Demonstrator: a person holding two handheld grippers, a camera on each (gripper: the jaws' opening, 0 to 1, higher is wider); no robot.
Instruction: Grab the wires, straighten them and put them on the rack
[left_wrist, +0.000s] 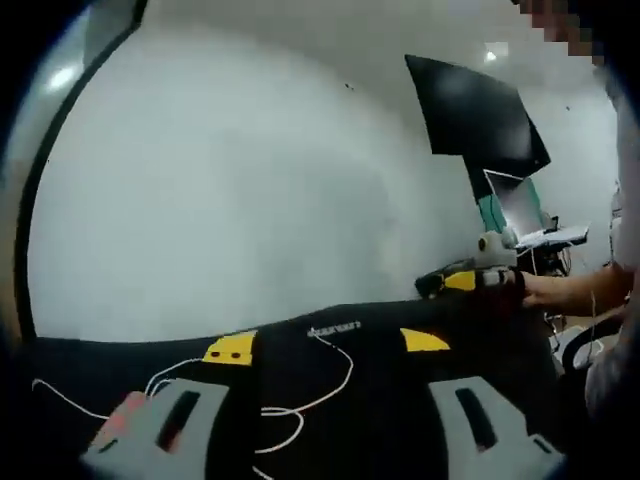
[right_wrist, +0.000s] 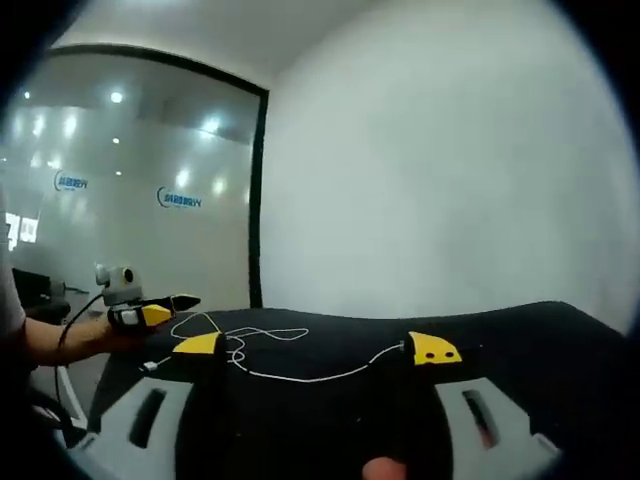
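left gripper (left_wrist: 330, 345) in the left gripper view: jaws spread wide apart, yellow tips well separated, nothing clamped btwn them. it hangs over a black table (left_wrist: 400, 400). white wires (left_wrist: 300, 405) lie loose on the black top, looping btwn and just ahead of the jaws; one strand runs up close to the right-hand side of the left tip, but i can't tell if it touches. another strand trails off toward the lower left edge.

right gripper (right_wrist: 318, 348) in the right gripper view: jaws also wide apart, not clamped on anything. a white wire (right_wrist: 300, 375) sags across the gap from tip to tip, its far end meeting the right-hand tip; looks like contact there, though the view is too soft to be sure. more wire sits in a small tangle (right_wrist: 255, 335) just beyond the left-hand tip, on the same black table (right_wrist: 520, 340).

each gripper shows in the other's view, held in a hand: right one (left_wrist: 470, 282) at the far right edge of the table in the left gripper view, left one (right_wrist: 150, 312) at the far left in the right gripper view. both well apart from each other.

behind: white wall (left_wrist: 250, 180), dark panel (left_wrist: 475, 115), glass partition (right_wrist: 130, 200).
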